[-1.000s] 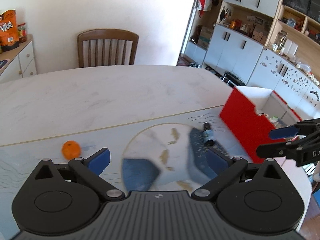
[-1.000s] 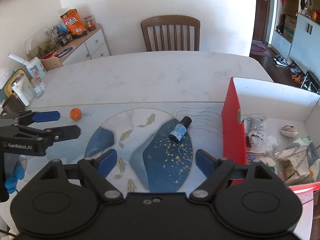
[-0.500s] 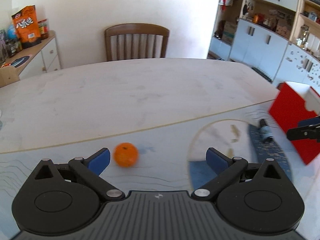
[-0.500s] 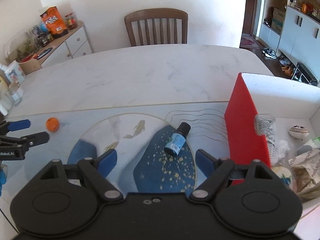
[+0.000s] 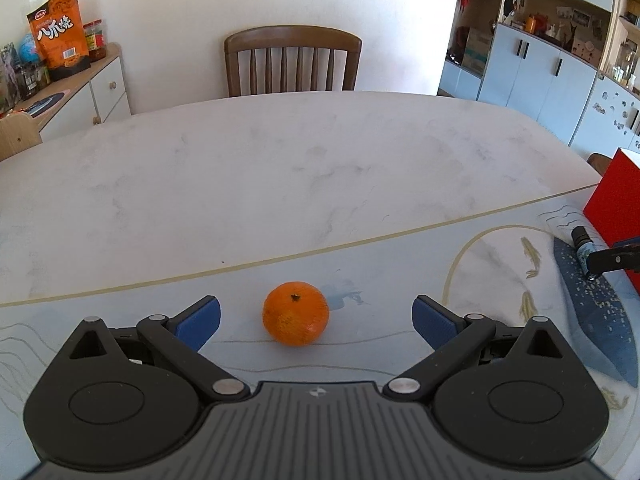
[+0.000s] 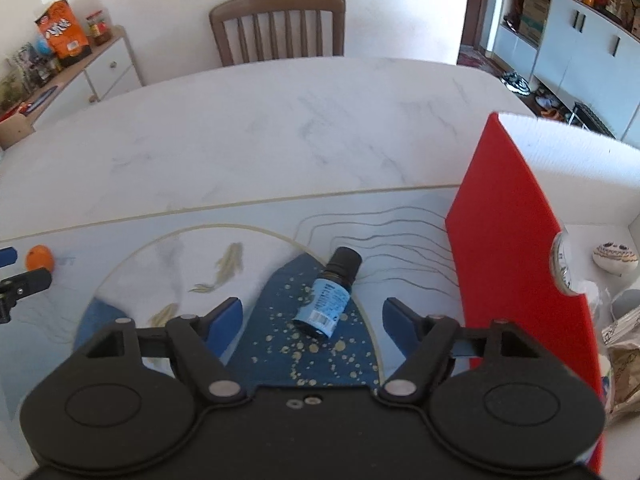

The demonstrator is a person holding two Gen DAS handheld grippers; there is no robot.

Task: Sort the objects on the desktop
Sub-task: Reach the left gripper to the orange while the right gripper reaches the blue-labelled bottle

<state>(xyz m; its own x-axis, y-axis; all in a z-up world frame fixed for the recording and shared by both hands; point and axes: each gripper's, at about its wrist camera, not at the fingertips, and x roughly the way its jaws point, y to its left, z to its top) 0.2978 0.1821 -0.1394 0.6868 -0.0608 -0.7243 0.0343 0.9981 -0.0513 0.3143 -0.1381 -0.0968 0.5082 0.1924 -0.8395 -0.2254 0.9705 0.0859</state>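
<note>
A: Left side? 
B: Left claw [image 5: 316, 318] spread wide, orange [image 5: 295, 313] on the mat between its pads, untouched.
A: Right?
B: Right claw [image 6: 312, 318] apart, jaws just been closing in. Blue bottle [image 6: 328, 294] lies between them, no contact. Red box [image 6: 516, 240] just right, on the desk [image 6: 280, 128].

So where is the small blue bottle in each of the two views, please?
Left wrist view: the small blue bottle lies at the far right edge, beside the red box, partly behind a tip of the right hand-held gripper.
Right wrist view: the bottle lies at lower centre, between that gripper's open fingers.
Shared landmark: the wooden chair behind the table.
</note>
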